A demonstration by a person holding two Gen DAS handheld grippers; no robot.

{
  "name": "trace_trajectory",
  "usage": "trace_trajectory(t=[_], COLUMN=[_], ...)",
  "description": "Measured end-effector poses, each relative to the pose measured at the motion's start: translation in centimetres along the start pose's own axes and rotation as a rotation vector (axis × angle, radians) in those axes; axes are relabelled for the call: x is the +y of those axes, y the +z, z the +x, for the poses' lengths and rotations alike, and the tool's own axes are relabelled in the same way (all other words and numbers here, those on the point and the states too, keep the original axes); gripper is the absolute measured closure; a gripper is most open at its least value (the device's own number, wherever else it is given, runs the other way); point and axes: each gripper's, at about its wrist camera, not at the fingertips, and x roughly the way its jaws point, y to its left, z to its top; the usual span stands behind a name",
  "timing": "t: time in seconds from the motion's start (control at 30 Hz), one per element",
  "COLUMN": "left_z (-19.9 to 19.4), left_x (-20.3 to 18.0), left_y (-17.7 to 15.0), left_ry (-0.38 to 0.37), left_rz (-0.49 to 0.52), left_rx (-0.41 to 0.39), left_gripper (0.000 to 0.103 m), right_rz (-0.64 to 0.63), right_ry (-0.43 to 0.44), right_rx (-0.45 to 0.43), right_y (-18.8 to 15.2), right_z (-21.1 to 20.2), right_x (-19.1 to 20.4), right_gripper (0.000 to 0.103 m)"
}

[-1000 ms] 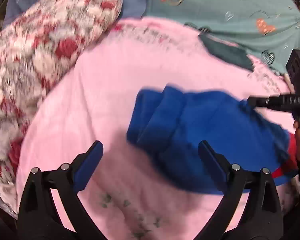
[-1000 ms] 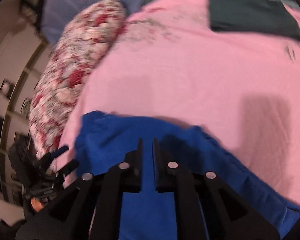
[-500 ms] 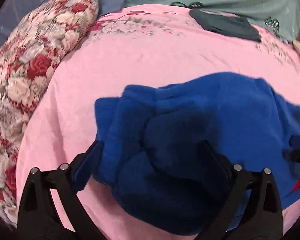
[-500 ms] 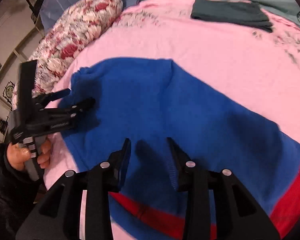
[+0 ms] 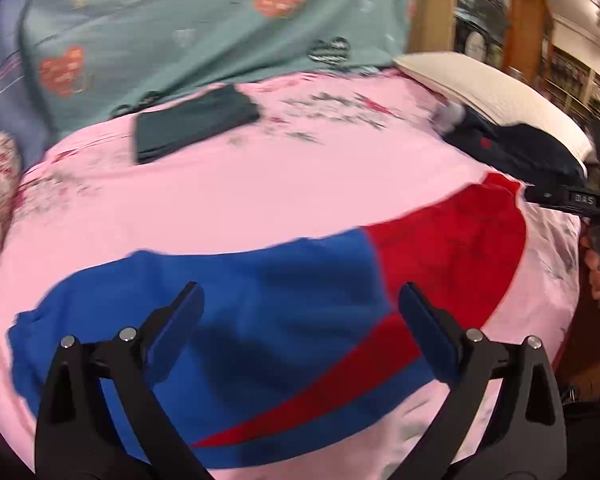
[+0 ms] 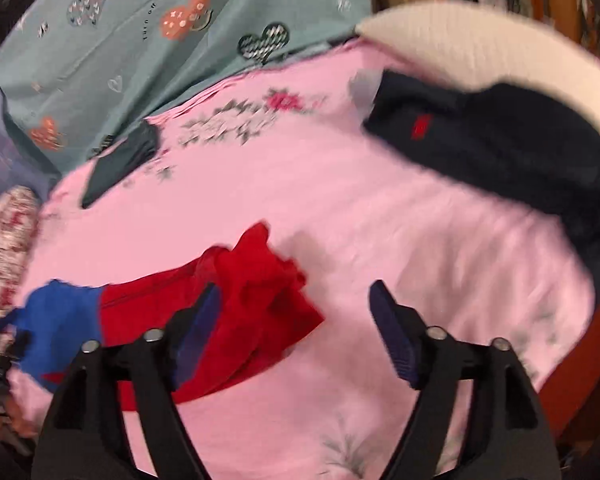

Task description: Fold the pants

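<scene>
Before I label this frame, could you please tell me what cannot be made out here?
- Blue and red fleece pants: near edge hidden behind the left gripper in the left wrist view; blue end cut short at the right wrist view's edge.
- Dark navy garment: motion blur hides its shape and type.
- Right gripper: open.

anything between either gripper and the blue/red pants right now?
Nothing visible. The left gripper hangs open right over the blue half of the pants; the right gripper is open at the red end. The folded dark garment and navy garment lie apart.
</scene>
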Motion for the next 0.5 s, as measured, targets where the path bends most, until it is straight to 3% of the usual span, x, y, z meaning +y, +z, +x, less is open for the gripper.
trace_trajectory(t=[0.07, 0.13, 0.2, 0.23, 0.27, 0.4, 0.5], left_z=[2.3, 5.4, 8.3, 9.1, 9.1, 7.7, 4.7], left_x=[-1.8, -3.1, -3.5, -3.3, -3.2, -1.3, 2.7], left_y=[0.1, -0.2, -0.6, -0.8, -0.8, -0.8, -0.7], left_ry=[-0.031, -0.052, -0.043, -0.045, -0.048, -0.072, -0.064], left_rz=[0.020, 0.014, -0.007, -0.019, -0.030, -0.109, -0.233], left_rx=[0.031, 0.109, 0.199, 0.226, 0.221, 0.192, 0.115], left_gripper=[0.004, 0.004, 0.004, 0.003, 0.003, 0.004, 0.004], right_rz=[-0.010, 0.020, 0.057, 0.037, 0.021, 0.046, -0.012], right_ry=[-0.026, 0.050, 0.166, 0.172, 0.181, 0.274, 0.364], right_rx=[0.011, 0.031, 0.071, 0.063, 0.070, -0.024, -0.091], right_y=[-0.7, -0.9, -1.5, -1.4, -1.0, -0.6, 0.6], right_z=[1.4, 3.1, 5.1, 5.2, 5.1, 2.4, -0.8], right_x=[-0.3, -0.8, -1.2, -1.1, -1.0, 0.0, 4.1], right_gripper=[0.022, 0.022, 0.042, 0.066, 0.071, 0.074, 0.074])
